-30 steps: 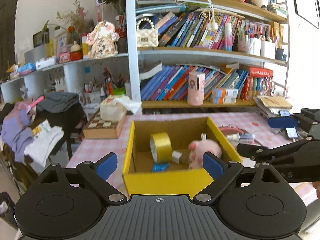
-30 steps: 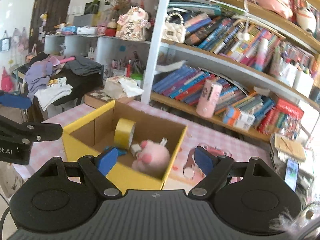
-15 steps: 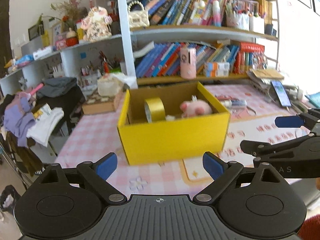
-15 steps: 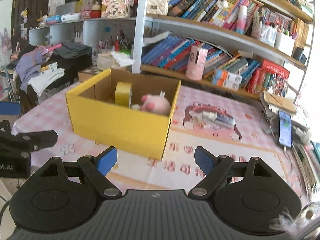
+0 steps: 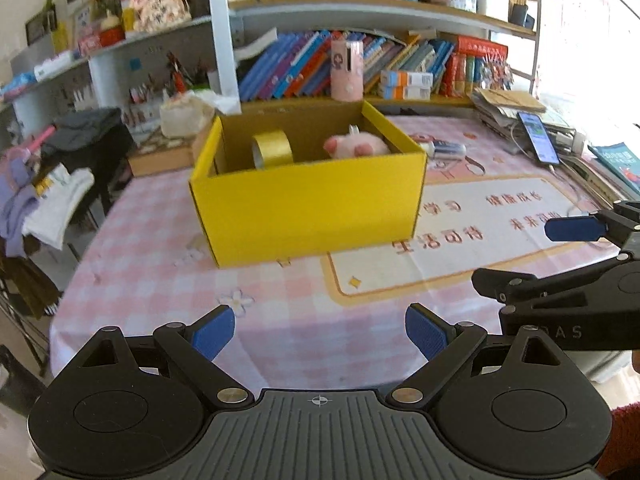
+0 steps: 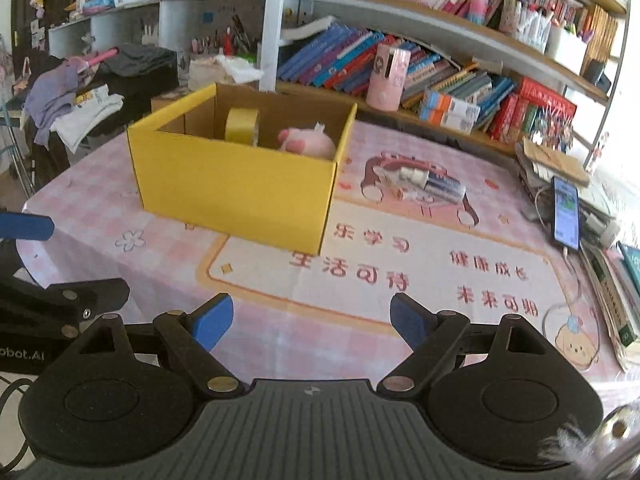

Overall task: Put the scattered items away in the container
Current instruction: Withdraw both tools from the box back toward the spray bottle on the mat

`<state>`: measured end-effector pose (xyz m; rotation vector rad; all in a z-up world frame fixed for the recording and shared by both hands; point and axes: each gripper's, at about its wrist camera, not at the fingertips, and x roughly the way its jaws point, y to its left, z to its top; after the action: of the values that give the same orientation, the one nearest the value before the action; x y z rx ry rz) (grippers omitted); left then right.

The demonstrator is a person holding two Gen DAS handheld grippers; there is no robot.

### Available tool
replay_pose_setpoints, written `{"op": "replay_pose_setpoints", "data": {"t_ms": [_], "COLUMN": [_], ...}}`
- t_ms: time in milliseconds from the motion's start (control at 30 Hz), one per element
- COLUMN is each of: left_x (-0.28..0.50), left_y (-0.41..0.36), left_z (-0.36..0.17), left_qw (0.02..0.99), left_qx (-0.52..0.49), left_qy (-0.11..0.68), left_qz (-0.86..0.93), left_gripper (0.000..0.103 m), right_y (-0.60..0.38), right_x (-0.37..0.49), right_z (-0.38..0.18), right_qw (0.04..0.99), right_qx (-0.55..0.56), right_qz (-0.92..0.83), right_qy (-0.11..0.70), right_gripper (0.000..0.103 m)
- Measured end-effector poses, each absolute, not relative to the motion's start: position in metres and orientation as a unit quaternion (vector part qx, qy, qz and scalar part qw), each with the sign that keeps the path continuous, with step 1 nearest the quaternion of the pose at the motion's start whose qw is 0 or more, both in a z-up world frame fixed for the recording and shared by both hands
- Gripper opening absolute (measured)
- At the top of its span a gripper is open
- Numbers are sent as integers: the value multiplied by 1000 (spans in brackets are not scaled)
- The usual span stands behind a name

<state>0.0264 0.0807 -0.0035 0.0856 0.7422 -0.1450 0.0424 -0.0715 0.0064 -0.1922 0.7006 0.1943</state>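
From the left wrist I see my left gripper (image 5: 319,332) with its jaws spread wide and nothing between them, hovering over the near edge of the counter (image 5: 160,276). The yellow box (image 5: 308,204) stands ahead on the pink checked cloth, with a gold tape roll (image 5: 273,148) and a pink plush toy (image 5: 354,147) inside. My right gripper (image 5: 576,228) shows at the right edge.

From the right wrist, my right gripper (image 6: 310,320) also has its jaws apart and empty. Past the box, a small bottle (image 6: 436,184) lies on the mat, beside a phone (image 6: 565,213).
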Motion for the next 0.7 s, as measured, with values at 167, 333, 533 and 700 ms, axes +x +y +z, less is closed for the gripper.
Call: {"op": "replay_pose_setpoints", "data": {"t_ms": [167,333,533,700], "left_x": [28,34,44,61], "left_y": [74,67,48,24], "left_z": [-8,-9,-13,-18], "left_qw": [925,923,916,910], "left_qx": [42,41,45,52], "left_qy": [369,374,384,390], "left_qz": [-78,-80,-104,-129], "left_gripper": [94,94,94,94], "right_y": [-77,-82,-97,-120], "right_x": [44,50,62,75], "right_z": [2,1,-3,-8], "right_qw": [927,925,921,920], "right_qx": [-95,-95,-95,-89], "right_qz": [96,98,94,75], "right_qy": [350,354,365,375], "right_gripper": [86,86,86,86]}}
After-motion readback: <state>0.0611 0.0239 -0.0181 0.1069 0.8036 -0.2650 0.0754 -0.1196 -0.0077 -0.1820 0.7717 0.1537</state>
